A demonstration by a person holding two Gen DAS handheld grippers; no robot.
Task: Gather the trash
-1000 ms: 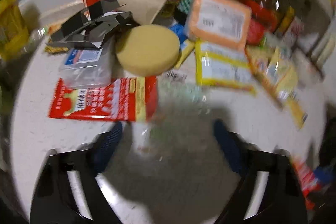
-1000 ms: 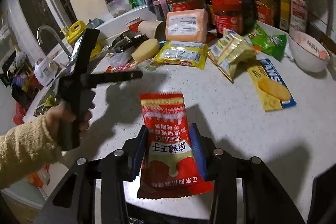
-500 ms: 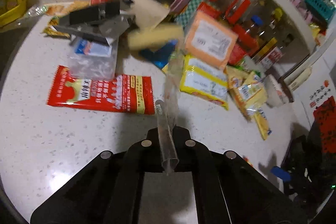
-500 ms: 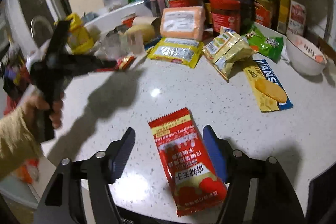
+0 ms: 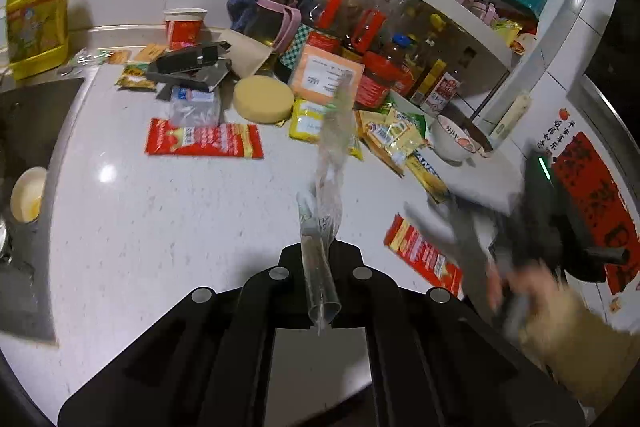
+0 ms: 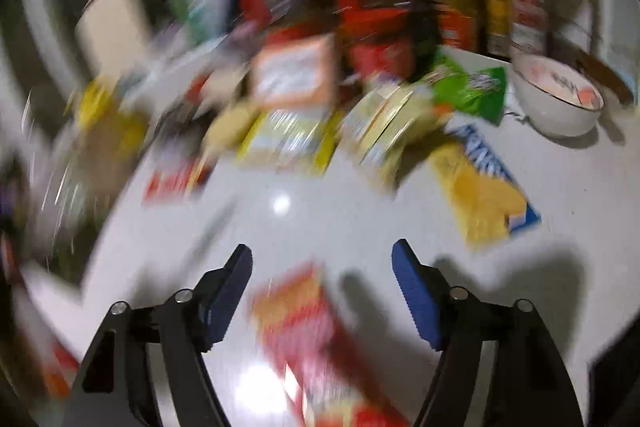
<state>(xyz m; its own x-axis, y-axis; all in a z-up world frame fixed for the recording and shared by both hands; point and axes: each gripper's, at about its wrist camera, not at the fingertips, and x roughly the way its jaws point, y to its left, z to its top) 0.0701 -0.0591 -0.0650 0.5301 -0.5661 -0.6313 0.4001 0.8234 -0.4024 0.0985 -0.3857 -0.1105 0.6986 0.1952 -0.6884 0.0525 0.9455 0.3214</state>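
My left gripper point(image 5: 320, 251) is shut on a crumpled clear plastic wrapper point(image 5: 332, 163). The wrapper hangs in the air above the white counter point(image 5: 160, 235), stretching up and away from the jaws. My right gripper point(image 6: 324, 269) is open, and its blue pads point(image 6: 236, 291) stand wide apart. A red sachet point(image 6: 316, 339) lies flat on the counter under and between those fingers, touched by neither. In the left wrist view the same sachet point(image 5: 420, 255) lies at the right, beneath the blurred right gripper and the hand point(image 5: 532, 291) holding it.
A long red packet point(image 5: 204, 143), a round yellow sponge point(image 5: 262, 99), yellow snack packets point(image 5: 396, 139) and sauce bottles point(image 5: 380, 39) crowd the back of the counter. A white bowl point(image 6: 556, 103) stands at the right, a sink point(image 5: 24, 131) and a yellow jug point(image 5: 36, 23) at the left.
My left gripper closed on the clear wrapper and pulled it up and back from the pile. My right gripper opened, left the red sachet on the counter, and is swinging.
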